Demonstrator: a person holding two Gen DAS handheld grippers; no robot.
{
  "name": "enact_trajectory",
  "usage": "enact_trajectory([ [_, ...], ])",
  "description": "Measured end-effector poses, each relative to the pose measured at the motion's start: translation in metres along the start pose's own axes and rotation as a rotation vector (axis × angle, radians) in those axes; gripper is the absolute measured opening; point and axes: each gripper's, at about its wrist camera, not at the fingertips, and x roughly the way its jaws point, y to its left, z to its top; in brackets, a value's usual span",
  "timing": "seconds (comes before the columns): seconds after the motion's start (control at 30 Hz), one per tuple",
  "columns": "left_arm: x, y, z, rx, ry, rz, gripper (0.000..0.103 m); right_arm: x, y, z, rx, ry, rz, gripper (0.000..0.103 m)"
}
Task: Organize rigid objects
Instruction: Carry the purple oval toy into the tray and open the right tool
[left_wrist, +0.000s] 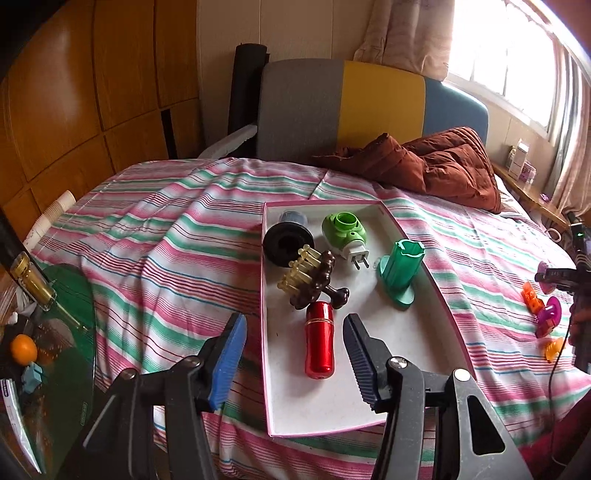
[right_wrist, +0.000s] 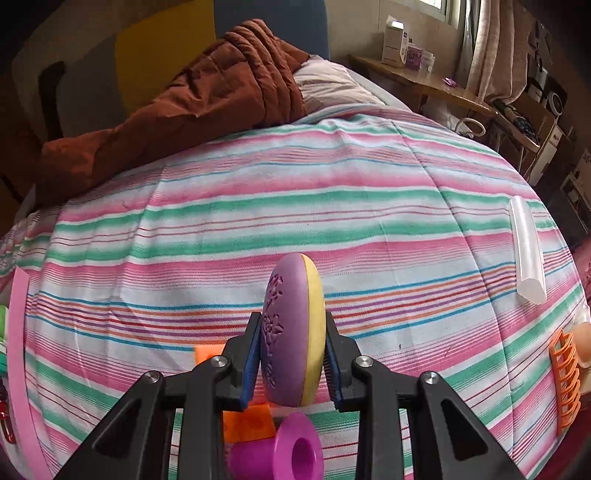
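A pink-rimmed white tray (left_wrist: 417, 325) lies on the striped bed. It holds a red cylinder (left_wrist: 318, 339), a brown hair claw (left_wrist: 310, 280), a green plug-in device (left_wrist: 345, 230), a green holder (left_wrist: 400, 273) and a black round part (left_wrist: 284, 243). My left gripper (left_wrist: 295, 325) is open above the tray's near end, its jaws on either side of the red cylinder. My right gripper (right_wrist: 291, 325) is shut on a purple and yellow disc (right_wrist: 293, 332), held upright above the bed. A magenta spool (right_wrist: 284, 452) and an orange piece (right_wrist: 249, 424) lie under it.
A brown quilt (left_wrist: 436, 162) is heaped at the bed's head. A clear tube (right_wrist: 528, 251) and an orange comb-like clip (right_wrist: 565, 380) lie on the bed at right. A glass side table (left_wrist: 55, 332) with an orange stands at left. Small pink and orange toys (left_wrist: 543, 310) lie right of the tray.
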Motion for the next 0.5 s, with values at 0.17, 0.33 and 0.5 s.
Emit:
enact_trajectory([
  [0.17,0.001,0.001,0.0,-0.005,0.008,0.001,0.056,-0.025,0.024,0.0,-0.054,-0.061,0.074,0.029],
  [0.33,0.003,0.002,-0.003,-0.018,0.015,-0.002,0.056,-0.049,0.081,-0.012,-0.226,-0.061,0.169,0.029],
  [0.5,0.005,0.004,-0.007,-0.025,0.023,-0.004,0.056,-0.072,0.145,-0.043,-0.344,-0.02,0.325,0.029],
])
